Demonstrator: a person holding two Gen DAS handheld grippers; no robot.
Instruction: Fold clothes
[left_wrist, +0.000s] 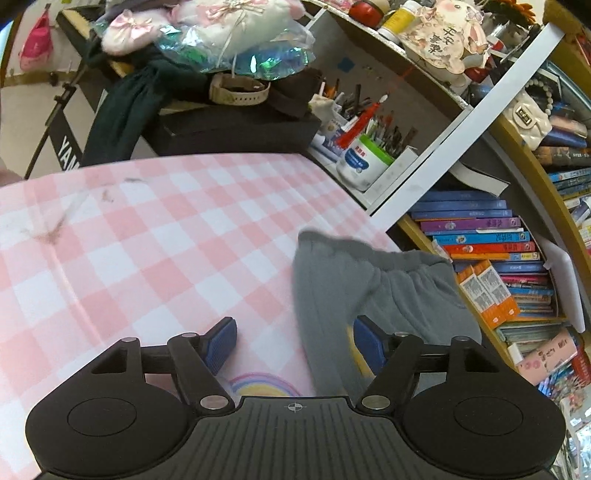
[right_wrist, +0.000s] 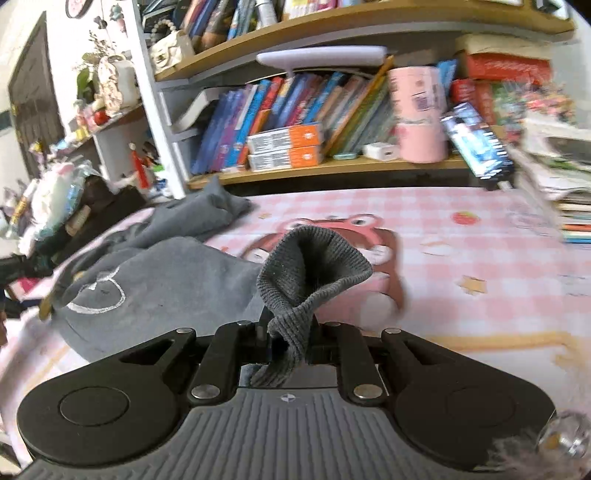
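Sweatshirt (right_wrist: 155, 288) cuff pinched in right gripper (right_wrist: 288, 332); left gripper (left_wrist: 295, 343) spread.

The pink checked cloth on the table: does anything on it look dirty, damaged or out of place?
Yes. The pink checked cloth carries dark smudges and a grey streak near its far left part, like dirt or ink marks. The grey sweatshirt lies crumpled, not flat; the right gripper is pinching its ribbed cuff.

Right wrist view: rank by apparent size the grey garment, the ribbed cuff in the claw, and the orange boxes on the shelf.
1. Grey garment.
2. Ribbed cuff, clamped in the right claw; its nearness to the camera inflates it.
3. Orange boxes, far back, so true size is unsure.
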